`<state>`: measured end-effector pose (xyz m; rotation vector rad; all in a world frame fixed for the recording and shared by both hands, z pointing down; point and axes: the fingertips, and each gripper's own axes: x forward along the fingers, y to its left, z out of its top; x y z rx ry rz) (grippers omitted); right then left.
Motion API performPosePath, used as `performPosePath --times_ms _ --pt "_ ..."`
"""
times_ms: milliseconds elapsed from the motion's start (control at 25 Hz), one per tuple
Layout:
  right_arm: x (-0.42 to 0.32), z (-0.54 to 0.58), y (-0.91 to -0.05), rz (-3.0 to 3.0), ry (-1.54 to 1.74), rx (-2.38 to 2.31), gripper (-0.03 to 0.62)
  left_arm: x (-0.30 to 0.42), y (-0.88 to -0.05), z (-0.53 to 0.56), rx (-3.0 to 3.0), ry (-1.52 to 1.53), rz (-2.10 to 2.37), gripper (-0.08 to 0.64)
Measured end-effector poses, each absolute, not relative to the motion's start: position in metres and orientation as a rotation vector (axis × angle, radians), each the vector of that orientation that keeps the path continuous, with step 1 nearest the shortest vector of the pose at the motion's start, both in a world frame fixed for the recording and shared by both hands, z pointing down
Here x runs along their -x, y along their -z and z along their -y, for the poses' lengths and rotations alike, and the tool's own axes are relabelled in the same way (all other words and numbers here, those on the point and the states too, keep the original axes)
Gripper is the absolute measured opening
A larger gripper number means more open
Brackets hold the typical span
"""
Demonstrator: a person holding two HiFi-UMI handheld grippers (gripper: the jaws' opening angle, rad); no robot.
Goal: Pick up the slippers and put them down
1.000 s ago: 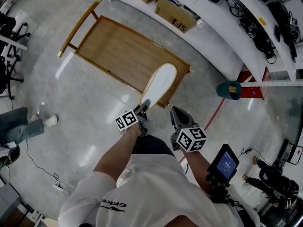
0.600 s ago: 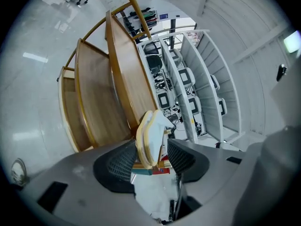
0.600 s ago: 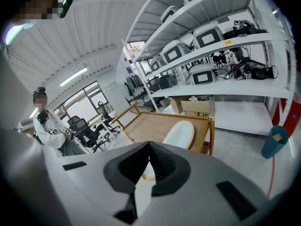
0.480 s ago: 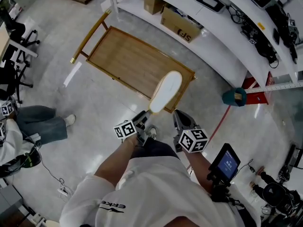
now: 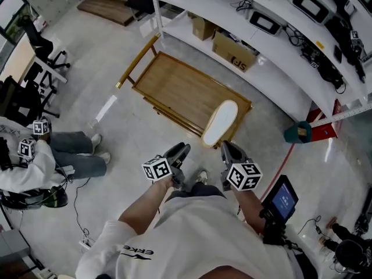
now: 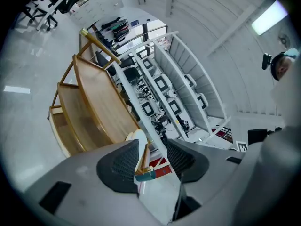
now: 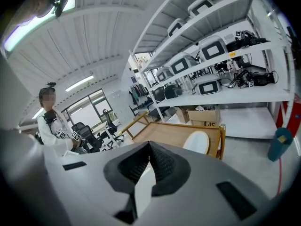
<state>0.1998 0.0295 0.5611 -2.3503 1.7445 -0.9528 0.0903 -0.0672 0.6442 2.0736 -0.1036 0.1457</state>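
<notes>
The white oval slipper [image 5: 220,123] lies on the brown wooden rack [image 5: 174,89], mid-frame. The left gripper [image 5: 179,151] has just opened and is spread and empty. The right gripper [image 5: 228,150] is pressed together. The job looks done.

One slipper [image 5: 220,124] is in sight. It is a long oval shape, white on the face that looks upward, with a thin cream-yellow rim all around it. This upper face is smooth and plain; I cannot tell if it is the sole or the inside.

The slipper lies flat on the top board of the low wooden bench [image 5: 180,92], at the end of the bench that is close to the white shelves, just beside the corner post. It lies across the board, and one end reaches the front edge. In the right gripper view the slipper [image 7: 196,142] shows as a pale oval inside that corner. In the left gripper view the slipper [image 6: 135,136] shows only as a cream edge.
</notes>
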Motion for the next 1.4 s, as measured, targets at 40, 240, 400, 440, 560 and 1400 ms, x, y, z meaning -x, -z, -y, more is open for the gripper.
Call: performPosePath --times_ms 40,240,400,440,560,1400 --pt "-0.196 -0.029 -0.556 -1.746 0.934 2.349 0.005 -0.087 -0.635 0.069 -2.09 -0.129 0.095 0.184" --pt "-0.18 -0.03 -0.531 -1.75 0.853 2.351 0.005 -0.072 -0.583 0.073 -2.192 -0.045 0.053 0.168" --pt "-0.17 -0.03 -0.512 -1.749 0.794 2.35 0.005 -0.064 -0.546 0.077 -2.264 0.014 0.024 0.128" --pt "-0.168 -0.03 -0.508 -1.75 0.779 2.35 0.005 -0.063 -0.538 0.078 -2.281 0.028 0.017 0.118" --pt "-0.16 -0.03 -0.497 -1.751 0.737 2.351 0.005 -0.059 -0.518 0.076 -2.322 0.057 -0.009 0.085" --pt "-0.129 -0.026 -0.461 -1.782 0.626 2.316 0.005 -0.056 -0.463 0.059 -2.45 0.116 -0.109 0.003"
